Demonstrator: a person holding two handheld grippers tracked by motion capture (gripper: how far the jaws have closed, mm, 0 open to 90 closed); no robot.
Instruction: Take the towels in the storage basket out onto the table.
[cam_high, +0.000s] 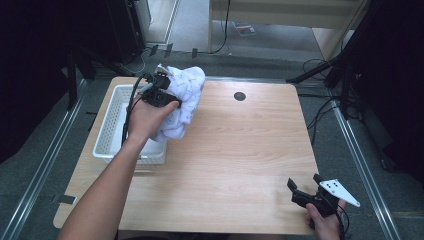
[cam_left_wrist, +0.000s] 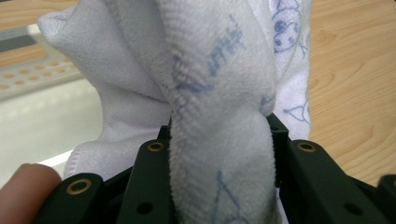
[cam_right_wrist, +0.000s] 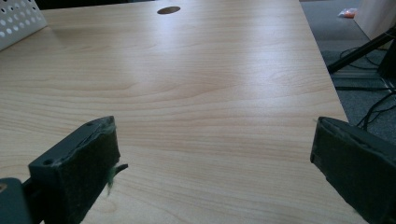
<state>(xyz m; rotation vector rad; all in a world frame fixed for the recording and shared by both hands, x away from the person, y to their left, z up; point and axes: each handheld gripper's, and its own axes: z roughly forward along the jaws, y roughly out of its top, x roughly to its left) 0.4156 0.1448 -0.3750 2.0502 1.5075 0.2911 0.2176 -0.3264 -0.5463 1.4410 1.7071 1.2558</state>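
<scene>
Left gripper (cam_high: 165, 90) raised with jaws clamped tight, right gripper (cam_high: 306, 183) low with jaws spread wide.

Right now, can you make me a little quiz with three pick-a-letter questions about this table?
1. Where is the white basket?
A. at the left side of the table
B. in the table's middle
C. on the floor

2. What colour is the towel?
A. red
B. white with blue drawings
C. plain black

3. How is the right hand-held gripper?
A. shut on the towel
B. open, with nothing in it
C. shut on the basket

Answers:
1 A, the high view shows it along the left edge of the table.
2 B, the left gripper view shows blue doodles on white cloth.
3 B, its jaws stand wide apart over bare wood, while the left hand-held gripper pinches the towel.
</scene>
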